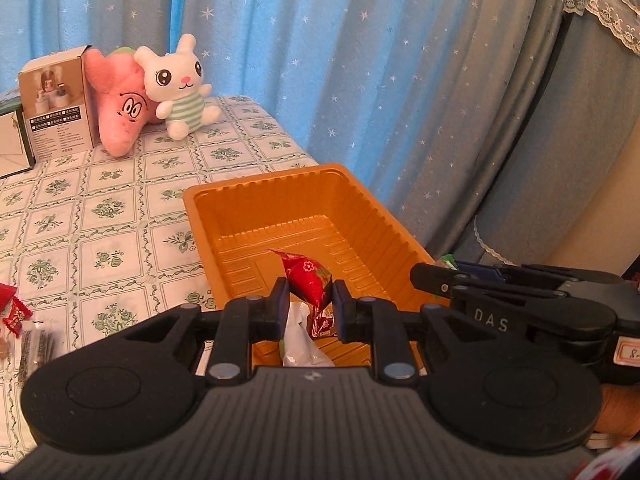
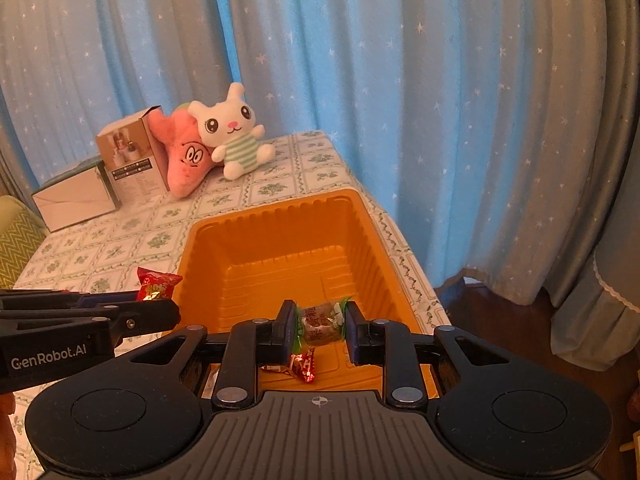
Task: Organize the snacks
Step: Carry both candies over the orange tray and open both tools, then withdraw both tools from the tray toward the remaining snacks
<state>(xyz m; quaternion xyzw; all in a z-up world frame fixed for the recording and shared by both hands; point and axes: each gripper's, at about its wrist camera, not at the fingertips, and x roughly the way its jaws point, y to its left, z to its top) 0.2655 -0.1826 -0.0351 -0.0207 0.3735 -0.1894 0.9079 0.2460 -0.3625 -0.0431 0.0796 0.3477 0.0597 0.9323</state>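
Snacks pinched over orange tray (image 2: 372, 236): left gripper (image 1: 310, 304) grips red packet (image 1: 310, 280), right gripper (image 2: 320, 326) green-ended candy (image 2: 320, 322); lower first, then part fingers.

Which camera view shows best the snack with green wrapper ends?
The right wrist view: the green-ended snack sits centred, clamped in the right gripper. The left wrist view shows only a green scrap behind that gripper.

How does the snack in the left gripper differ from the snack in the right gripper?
The red snack packet in the left gripper is bright red and stands tilted. The brown candy in the right gripper has green twisted ends and lies crosswise. Both are clamped above the orange tray.
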